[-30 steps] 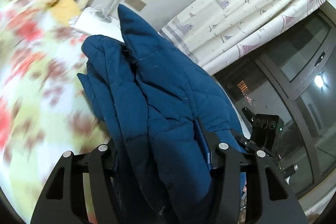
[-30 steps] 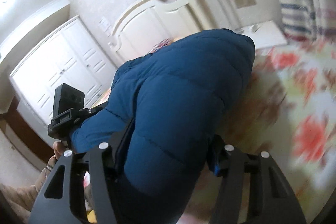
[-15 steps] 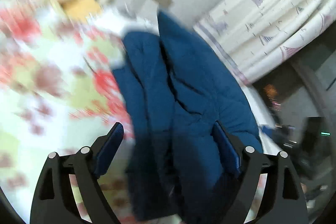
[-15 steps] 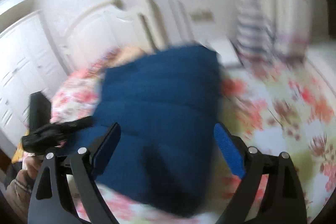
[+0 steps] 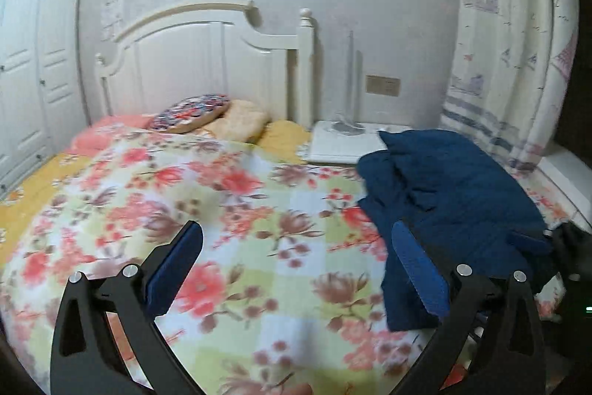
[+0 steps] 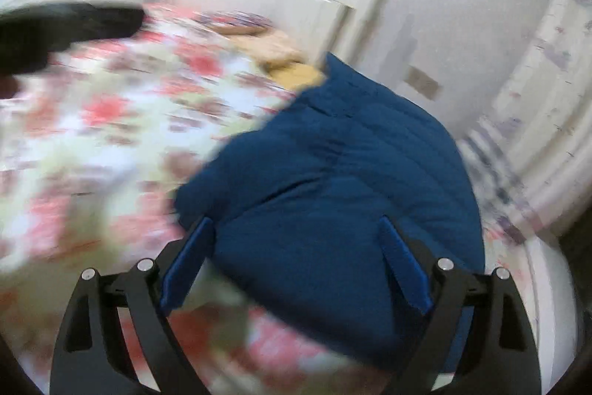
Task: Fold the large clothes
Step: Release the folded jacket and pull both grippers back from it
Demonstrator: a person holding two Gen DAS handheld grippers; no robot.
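A dark blue quilted jacket [image 5: 451, 198] lies bunched on the right side of a floral bedspread [image 5: 222, 210]. My left gripper [image 5: 296, 254] is open and empty over the bedspread, left of the jacket; its right finger is close to the jacket's edge. In the blurred right wrist view the jacket [image 6: 333, 180] fills the middle. My right gripper [image 6: 296, 254] is open just in front of the jacket, which shows between the wide-spread fingers, not gripped.
A white headboard [image 5: 199, 62] and pillows [image 5: 211, 113] are at the far end. A white nightstand [image 5: 347, 143] stands by a patterned curtain [image 5: 510, 62]. White wardrobe doors [image 5: 29, 69] are at the left. The other gripper [image 6: 55, 28] shows at upper left in the right wrist view.
Both grippers were shut on the jacket and holding it up. They opened and dropped it onto the bed, then drew back; the left one swung left.
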